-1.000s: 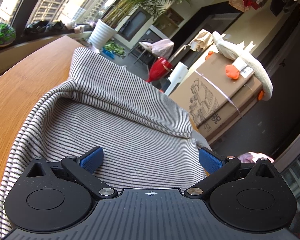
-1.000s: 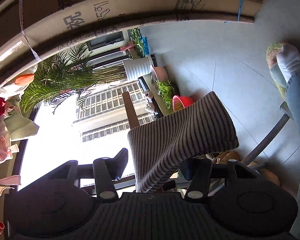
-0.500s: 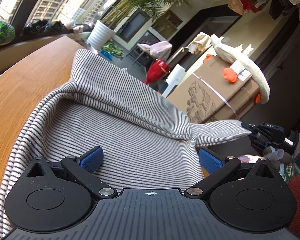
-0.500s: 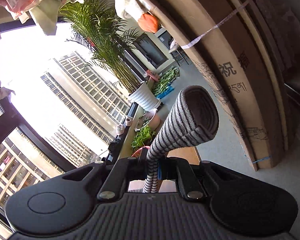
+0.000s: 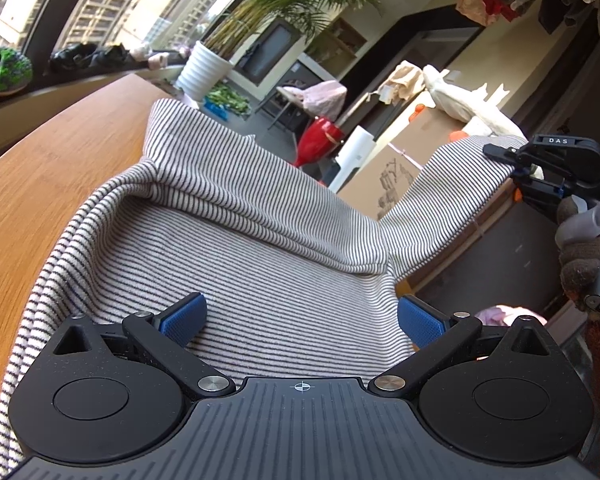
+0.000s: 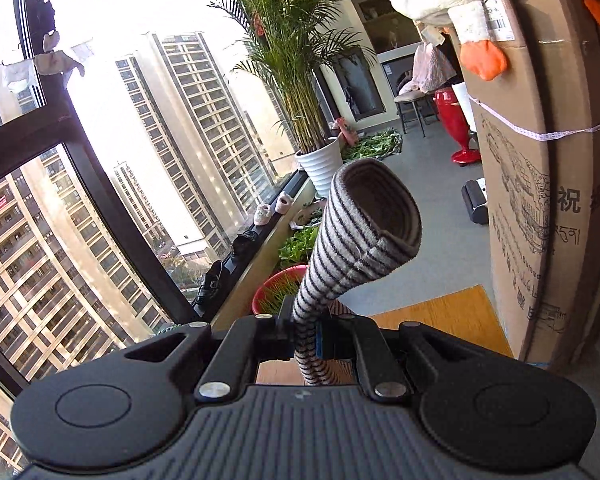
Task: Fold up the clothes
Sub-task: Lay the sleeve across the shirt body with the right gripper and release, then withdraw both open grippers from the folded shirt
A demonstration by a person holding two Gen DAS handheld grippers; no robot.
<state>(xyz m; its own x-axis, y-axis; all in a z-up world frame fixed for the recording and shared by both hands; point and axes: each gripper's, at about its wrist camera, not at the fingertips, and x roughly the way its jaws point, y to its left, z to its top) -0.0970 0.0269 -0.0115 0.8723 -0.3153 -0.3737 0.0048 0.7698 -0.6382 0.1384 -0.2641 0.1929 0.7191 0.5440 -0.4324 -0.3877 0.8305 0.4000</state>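
Sleeve (image 5: pixel 452 196) lifted higher, right gripper (image 6: pixel 308 340) clamped

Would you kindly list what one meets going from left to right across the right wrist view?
Window frame → palm in white pot → striped sleeve cuff → red stool → cardboard box.

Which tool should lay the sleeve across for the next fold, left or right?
Right, probably. The right tool is already clamped on the sleeve, lifted off the wooden table. The left tool is open over the striped top, gripping nothing.
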